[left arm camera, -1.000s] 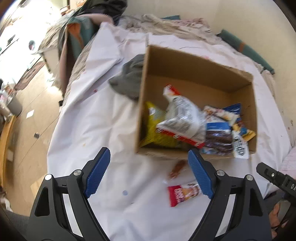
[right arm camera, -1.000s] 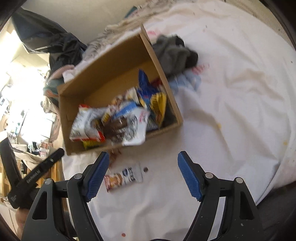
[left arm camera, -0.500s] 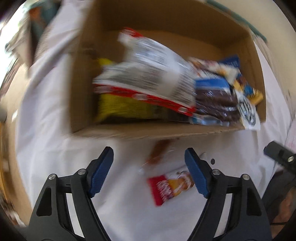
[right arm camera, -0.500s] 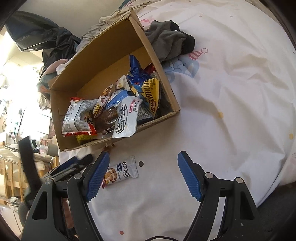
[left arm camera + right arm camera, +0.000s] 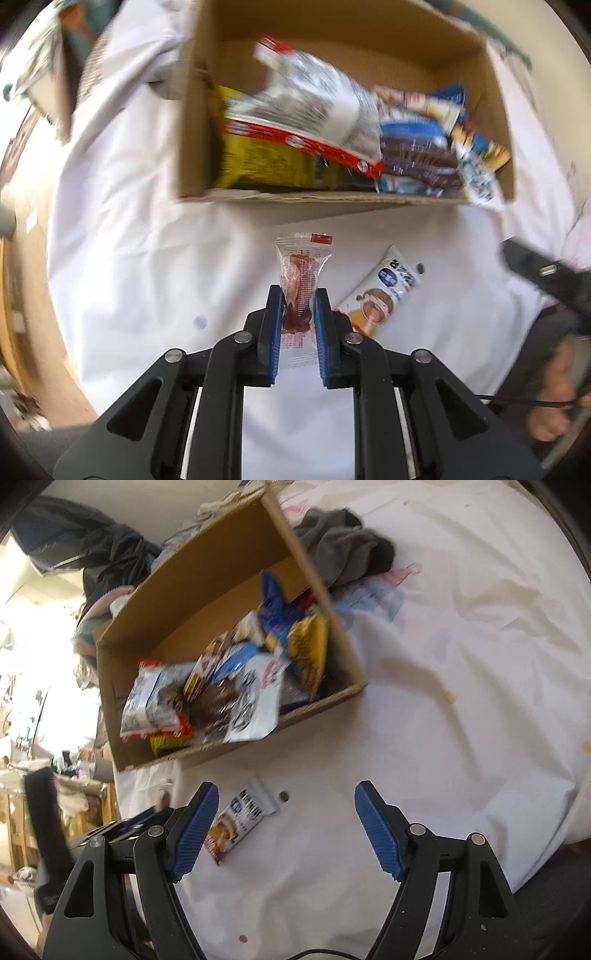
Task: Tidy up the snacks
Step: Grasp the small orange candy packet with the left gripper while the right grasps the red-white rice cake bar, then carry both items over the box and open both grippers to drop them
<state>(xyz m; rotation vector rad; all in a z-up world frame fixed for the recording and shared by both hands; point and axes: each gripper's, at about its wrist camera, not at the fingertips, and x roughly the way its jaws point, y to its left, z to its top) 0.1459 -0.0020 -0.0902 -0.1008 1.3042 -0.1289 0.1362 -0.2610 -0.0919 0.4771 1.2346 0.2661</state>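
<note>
Left hand-held gripper [image 5: 298,295] pinching clear-wrapped snack [image 5: 302,273] before cardboard box [image 5: 332,197]; right hand-held gripper [image 5: 286,827] spread wide above white sheet [image 5: 461,701], holding nothing.

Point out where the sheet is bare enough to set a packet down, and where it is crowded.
Bare: the white sheet right of the cardboard box, below the grey cloth, and the strip left of the box in the left wrist view. Crowded: inside the box, and just in front of it, where the white biscuit packet lies beside the left gripper, shut on the clear snack packet.
</note>
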